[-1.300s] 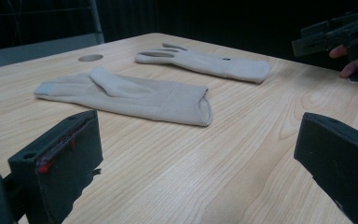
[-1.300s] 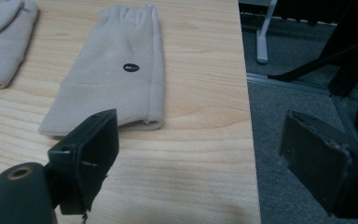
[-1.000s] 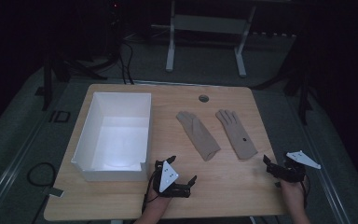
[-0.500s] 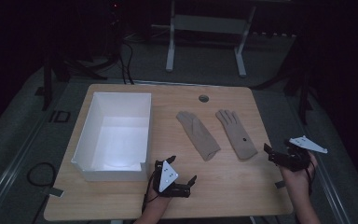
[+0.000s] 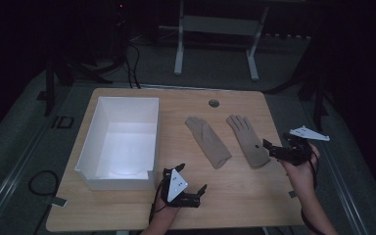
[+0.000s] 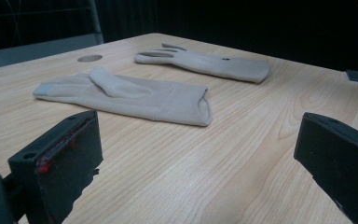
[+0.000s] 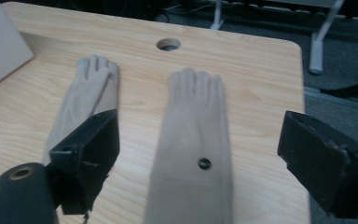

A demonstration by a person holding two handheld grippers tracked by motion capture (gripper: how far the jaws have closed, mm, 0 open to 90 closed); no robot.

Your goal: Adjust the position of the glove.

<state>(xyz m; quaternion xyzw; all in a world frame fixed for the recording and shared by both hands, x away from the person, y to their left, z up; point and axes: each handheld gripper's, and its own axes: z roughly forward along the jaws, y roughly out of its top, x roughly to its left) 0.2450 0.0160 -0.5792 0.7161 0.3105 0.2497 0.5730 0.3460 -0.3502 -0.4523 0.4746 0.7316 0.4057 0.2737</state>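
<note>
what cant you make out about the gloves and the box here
1. Right glove: cuff cut off by the bottom edge, right gripper view.
2. Left glove: cuff end hidden behind a black jaw, same view.
3. White box: near floor hidden by its front wall, high view.

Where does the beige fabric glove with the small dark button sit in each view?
High view: beige fabric glove right of centre, cuff by the right gripper.
Left gripper view: far, upper middle.
Right gripper view: centre, between the open jaws.
Shared landmark: round table hole.
</note>
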